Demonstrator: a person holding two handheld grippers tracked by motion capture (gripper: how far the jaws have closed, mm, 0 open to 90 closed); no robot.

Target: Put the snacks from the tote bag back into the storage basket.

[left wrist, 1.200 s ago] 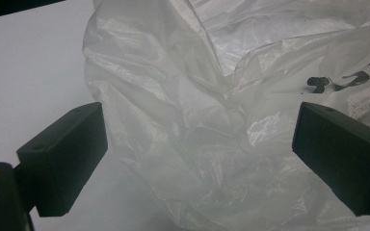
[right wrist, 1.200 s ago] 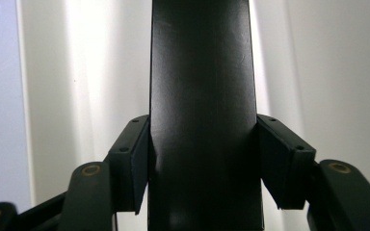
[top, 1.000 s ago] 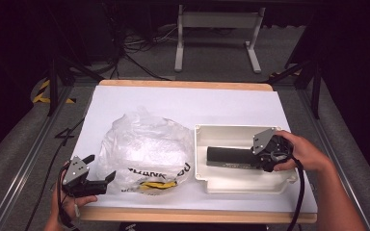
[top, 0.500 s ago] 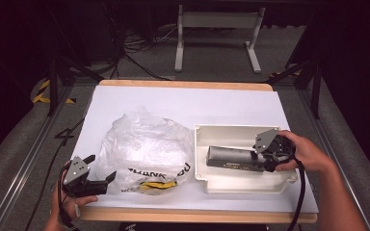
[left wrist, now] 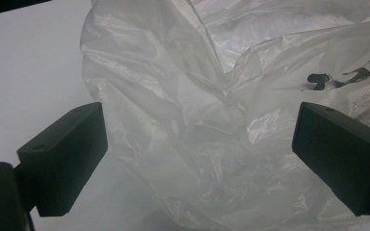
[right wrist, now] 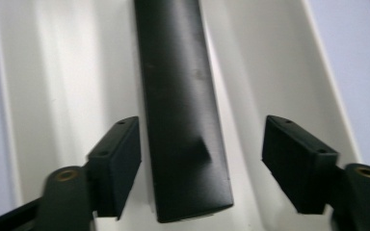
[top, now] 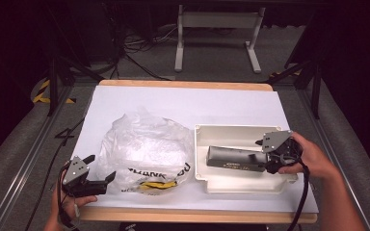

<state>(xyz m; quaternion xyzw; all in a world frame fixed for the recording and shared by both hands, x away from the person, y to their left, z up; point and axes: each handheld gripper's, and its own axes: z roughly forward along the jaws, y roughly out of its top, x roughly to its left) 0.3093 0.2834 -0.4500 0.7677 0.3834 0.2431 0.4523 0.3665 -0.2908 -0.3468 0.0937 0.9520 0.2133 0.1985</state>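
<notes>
My left tongs (top: 99, 182) are at the near left corner of the bench (top: 183, 103), which has a white cover. Their jaws stand wide apart and they hold nothing. In the left gripper view the crumpled plastic bag (left wrist: 231, 110) lies between and beyond the two jaws, and I cannot tell if a jaw touches it. The bag (top: 147, 149) is clear, with dark letters and a yellow mark on its near side, and it lies left of the middle of the bench. Just beside it on the right is a shallow white tray (top: 231, 132). Inside the tray a long black bar (top: 233, 158) lies flat, along the tray's length. My right tongs (top: 262, 156) are at the right end of this bar. In the right gripper view the jaws are open on both sides of the bar (right wrist: 180, 110); the left jaw is very near to it, the right jaw is apart.
</notes>
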